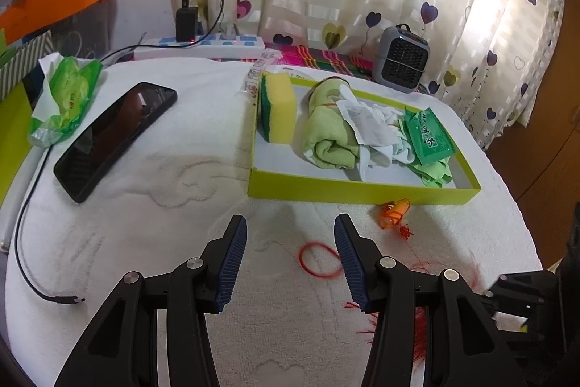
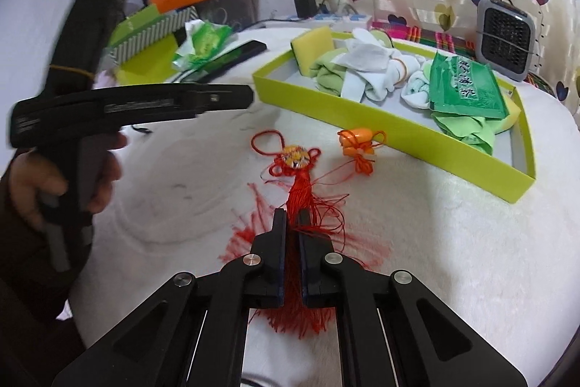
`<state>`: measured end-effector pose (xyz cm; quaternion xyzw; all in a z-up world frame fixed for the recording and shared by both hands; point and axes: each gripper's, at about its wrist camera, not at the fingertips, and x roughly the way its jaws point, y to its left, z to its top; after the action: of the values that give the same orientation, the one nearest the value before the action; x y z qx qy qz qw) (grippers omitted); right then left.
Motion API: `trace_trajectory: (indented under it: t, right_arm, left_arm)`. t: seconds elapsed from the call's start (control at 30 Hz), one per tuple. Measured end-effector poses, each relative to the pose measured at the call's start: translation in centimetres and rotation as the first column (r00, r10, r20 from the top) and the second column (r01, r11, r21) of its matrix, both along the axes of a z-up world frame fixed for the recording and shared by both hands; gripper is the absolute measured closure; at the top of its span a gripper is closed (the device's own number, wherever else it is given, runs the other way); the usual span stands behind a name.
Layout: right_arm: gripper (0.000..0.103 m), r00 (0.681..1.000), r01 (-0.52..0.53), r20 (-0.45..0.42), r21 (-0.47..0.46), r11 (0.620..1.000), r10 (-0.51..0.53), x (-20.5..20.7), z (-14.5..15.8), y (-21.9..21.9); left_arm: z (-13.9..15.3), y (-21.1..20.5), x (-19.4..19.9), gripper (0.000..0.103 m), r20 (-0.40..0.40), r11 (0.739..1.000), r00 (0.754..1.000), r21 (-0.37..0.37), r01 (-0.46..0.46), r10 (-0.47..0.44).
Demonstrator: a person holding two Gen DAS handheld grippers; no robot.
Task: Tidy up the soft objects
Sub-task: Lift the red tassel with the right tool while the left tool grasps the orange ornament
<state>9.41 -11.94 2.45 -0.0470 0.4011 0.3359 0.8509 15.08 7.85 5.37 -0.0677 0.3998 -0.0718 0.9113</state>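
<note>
Right claw [image 2: 293, 218] clamping red tassel [image 2: 298, 202], tray [image 2: 398, 127] beyond

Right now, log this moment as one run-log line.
right gripper: shut on red tassel ornament | left gripper: open, empty, above towel | orange charm: outside green tray

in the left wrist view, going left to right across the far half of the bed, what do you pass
green tissue pack → black phone → yellow sponge → rolled green towel → green sachet → grey fan heater
</note>
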Motion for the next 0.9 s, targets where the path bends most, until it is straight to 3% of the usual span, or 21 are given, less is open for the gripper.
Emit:
trace_trajectory:
  t: [0.53, 0.9]
  right_arm:
    - [0.097, 0.977, 0.204, 0.046, 0.103, 0.974, -0.209, -1.1, 2.5, -8.3]
    - [0.097, 0.948, 0.302, 0.072, 0.118, 0.946, -0.311, -0.9, 2.7, -11.4]
  left_arm:
    - [-0.7, -3.2, 0.6, 0.054, -0.033, 0.995, 0.995, 0.002, 0.098, -0.098]
    - [-1.2, -6.9, 2.1, 0.054, -0.069, 0.979, 0.977, 0.025, 0.202, -0.200]
